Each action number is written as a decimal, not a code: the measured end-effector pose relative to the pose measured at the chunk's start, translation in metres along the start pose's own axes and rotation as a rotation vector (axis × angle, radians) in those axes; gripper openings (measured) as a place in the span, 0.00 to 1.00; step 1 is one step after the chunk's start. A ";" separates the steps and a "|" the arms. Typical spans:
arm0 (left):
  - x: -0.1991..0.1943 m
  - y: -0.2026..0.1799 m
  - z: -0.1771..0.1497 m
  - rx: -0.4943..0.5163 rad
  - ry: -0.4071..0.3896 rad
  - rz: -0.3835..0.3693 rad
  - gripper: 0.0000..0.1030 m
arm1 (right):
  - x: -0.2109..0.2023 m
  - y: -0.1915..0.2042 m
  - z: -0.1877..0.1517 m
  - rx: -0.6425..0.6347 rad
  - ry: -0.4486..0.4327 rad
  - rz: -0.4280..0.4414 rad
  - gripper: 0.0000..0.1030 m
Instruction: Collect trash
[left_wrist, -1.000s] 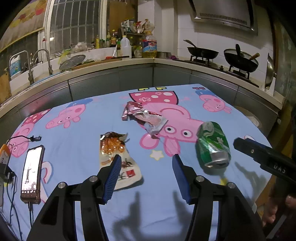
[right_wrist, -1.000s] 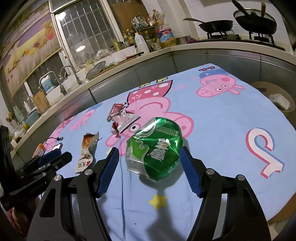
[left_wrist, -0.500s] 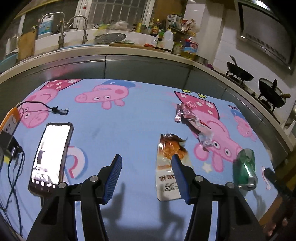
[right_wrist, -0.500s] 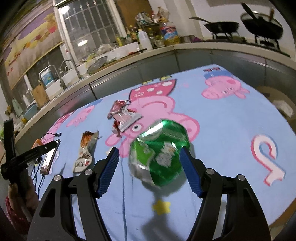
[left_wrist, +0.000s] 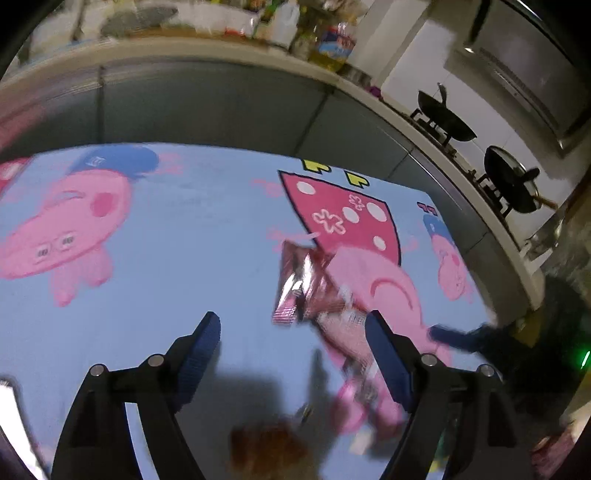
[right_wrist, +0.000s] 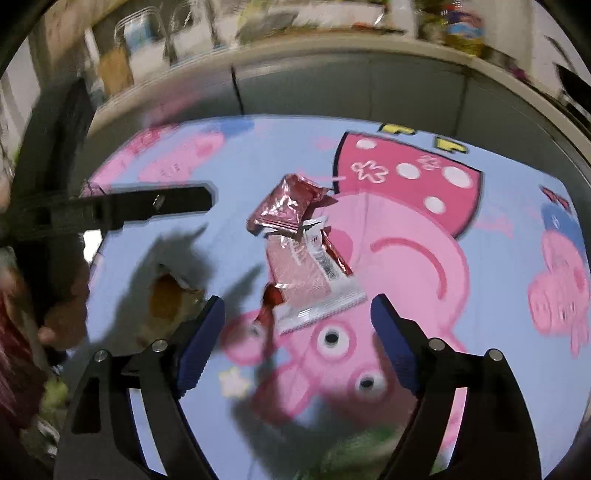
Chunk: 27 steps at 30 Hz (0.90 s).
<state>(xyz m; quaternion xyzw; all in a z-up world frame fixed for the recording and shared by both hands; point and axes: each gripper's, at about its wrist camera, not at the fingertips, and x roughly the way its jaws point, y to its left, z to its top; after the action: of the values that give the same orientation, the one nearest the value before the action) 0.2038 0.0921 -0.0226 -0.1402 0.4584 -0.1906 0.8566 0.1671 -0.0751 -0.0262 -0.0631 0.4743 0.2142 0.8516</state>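
A crumpled red foil wrapper (left_wrist: 301, 280) (right_wrist: 291, 206) with a pink-and-white wrapper (right_wrist: 314, 280) over it lies on the cartoon-pig tablecloth (left_wrist: 184, 240). An orange snack wrapper (left_wrist: 266, 446) (right_wrist: 166, 299) lies nearer, to the left. A blurred green can (right_wrist: 362, 454) shows at the bottom edge of the right wrist view. My left gripper (left_wrist: 291, 332) (right_wrist: 147, 203) hovers over the cloth, its jaws opening, with nothing held. My right gripper (right_wrist: 297, 317) (left_wrist: 461, 338) hangs just short of the pink-and-white wrapper, jaws opening, pads touching nothing.
A grey kitchen counter (left_wrist: 221, 96) with bottles curves behind the table. Two woks (left_wrist: 443, 122) sit on the stove at the right. A person's hand (right_wrist: 62, 321) and a red sleeve show at the left of the right wrist view.
Both grippers swung across the table toward the red foil wrapper and their jaws widened. The green can left the right gripper's fingers and now lies at the frame's bottom edge.
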 end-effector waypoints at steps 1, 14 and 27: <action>0.007 0.000 0.006 0.000 0.010 0.001 0.74 | 0.013 0.000 0.007 -0.021 0.044 -0.007 0.78; 0.073 -0.012 0.025 0.060 0.136 0.026 0.21 | 0.052 -0.011 0.010 -0.097 0.168 -0.031 0.71; 0.072 0.002 0.026 0.008 0.122 0.071 0.01 | 0.035 -0.004 0.003 -0.093 0.121 -0.045 0.52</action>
<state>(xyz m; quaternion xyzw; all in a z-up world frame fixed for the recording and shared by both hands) 0.2625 0.0629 -0.0628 -0.1084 0.5136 -0.1701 0.8340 0.1879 -0.0671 -0.0544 -0.1260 0.5130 0.2126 0.8220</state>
